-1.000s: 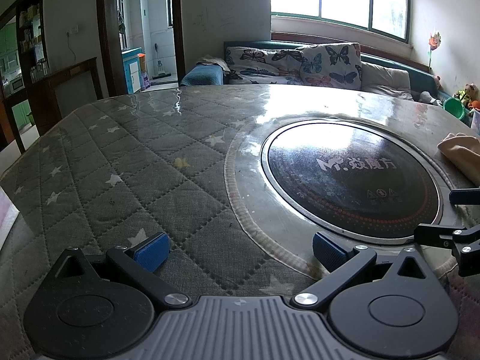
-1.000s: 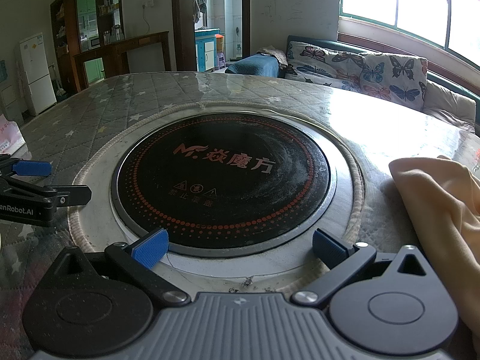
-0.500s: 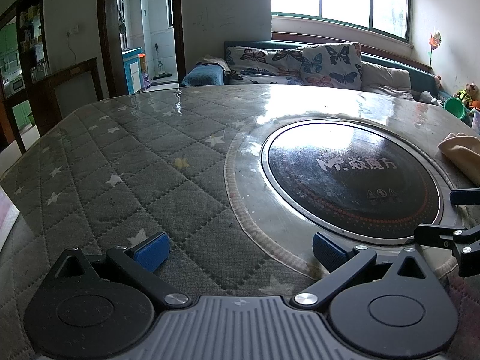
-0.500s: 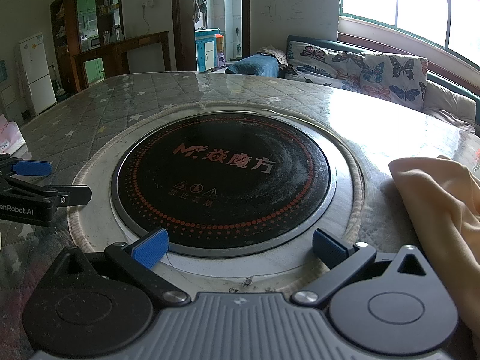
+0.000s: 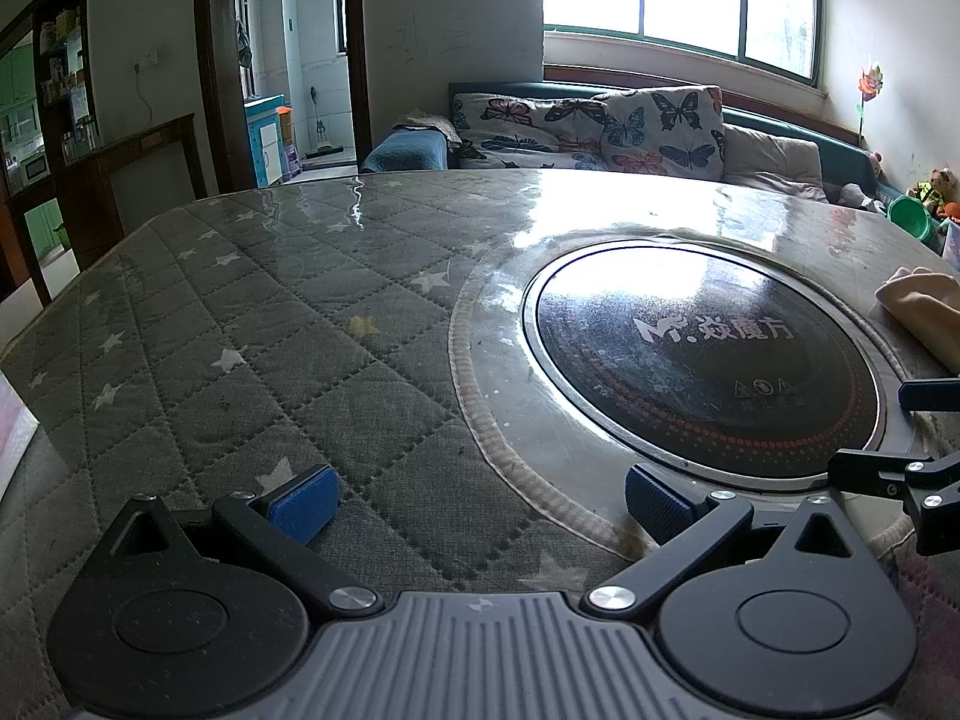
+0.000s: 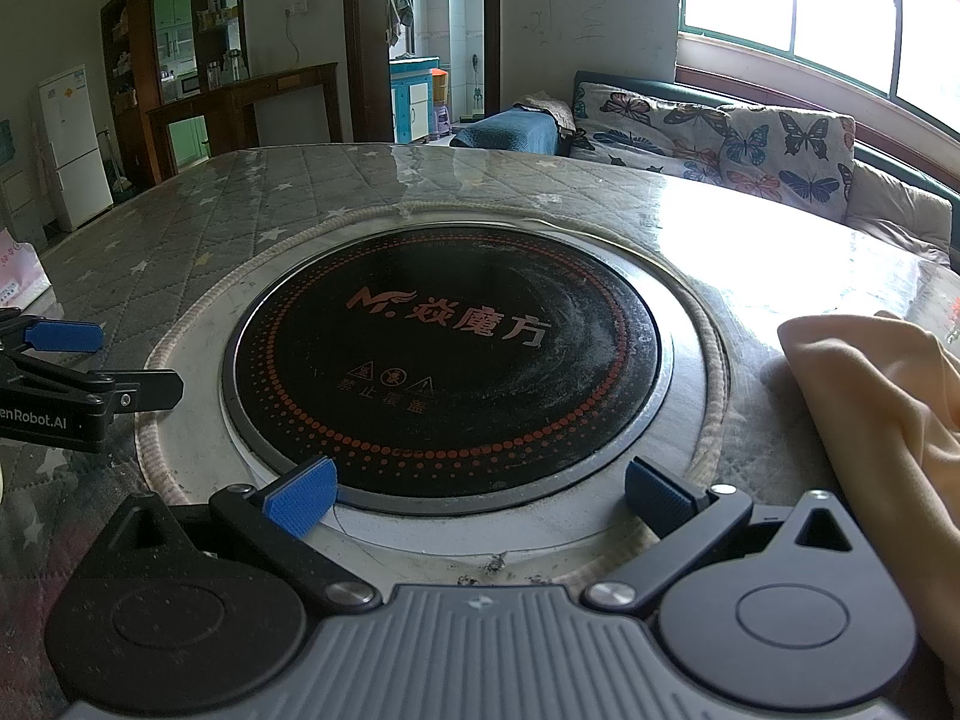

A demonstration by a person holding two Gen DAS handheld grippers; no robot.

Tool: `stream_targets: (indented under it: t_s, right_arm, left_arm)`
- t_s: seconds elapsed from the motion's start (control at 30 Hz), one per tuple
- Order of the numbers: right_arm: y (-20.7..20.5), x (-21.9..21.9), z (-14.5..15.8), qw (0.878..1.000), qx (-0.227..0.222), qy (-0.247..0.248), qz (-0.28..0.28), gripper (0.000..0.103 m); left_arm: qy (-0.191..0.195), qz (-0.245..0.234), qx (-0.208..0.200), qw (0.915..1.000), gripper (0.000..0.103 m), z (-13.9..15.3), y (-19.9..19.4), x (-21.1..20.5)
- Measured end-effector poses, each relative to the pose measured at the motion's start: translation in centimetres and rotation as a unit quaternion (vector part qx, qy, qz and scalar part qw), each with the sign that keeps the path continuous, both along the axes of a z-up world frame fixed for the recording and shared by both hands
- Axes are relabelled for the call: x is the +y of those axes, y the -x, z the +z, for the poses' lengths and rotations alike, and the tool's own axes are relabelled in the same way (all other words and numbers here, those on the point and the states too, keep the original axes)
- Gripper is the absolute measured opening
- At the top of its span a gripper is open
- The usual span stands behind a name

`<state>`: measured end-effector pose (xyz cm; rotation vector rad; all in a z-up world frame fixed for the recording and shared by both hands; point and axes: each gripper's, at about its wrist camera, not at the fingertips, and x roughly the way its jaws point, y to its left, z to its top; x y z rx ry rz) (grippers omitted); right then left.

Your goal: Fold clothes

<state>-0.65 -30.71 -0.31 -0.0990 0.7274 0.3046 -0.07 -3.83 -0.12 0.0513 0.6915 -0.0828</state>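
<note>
A pale yellow garment [image 6: 888, 420] lies bunched on the table at the right of the right wrist view. A small part of it shows at the far right of the left wrist view [image 5: 921, 306]. My right gripper [image 6: 480, 501] is open and empty, low over the near rim of the black cooktop, left of the garment. My left gripper [image 5: 480, 501] is open and empty over the quilted grey cover, left of the cooktop. Each gripper also shows at the edge of the other's view: the left [image 6: 78, 360], the right [image 5: 900, 432].
A round black induction cooktop [image 6: 447, 354] with a metal ring is set in the middle of the large round table, whose quilted star-patterned cover [image 5: 240, 348] lies under clear plastic. A pink-white bag [image 6: 18, 276] stands at the table's left edge. A sofa with butterfly cushions [image 5: 606, 126] is behind.
</note>
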Motion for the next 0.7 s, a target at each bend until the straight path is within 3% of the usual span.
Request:
stream_targets:
  t_s: [0.7]
  right_arm:
    - [-0.01, -0.01, 0.00, 1.000, 0.000, 0.000, 0.000, 0.103]
  left_arm:
    - [0.000, 0.000, 0.000, 1.0000, 0.103, 0.00, -0.01, -0.22]
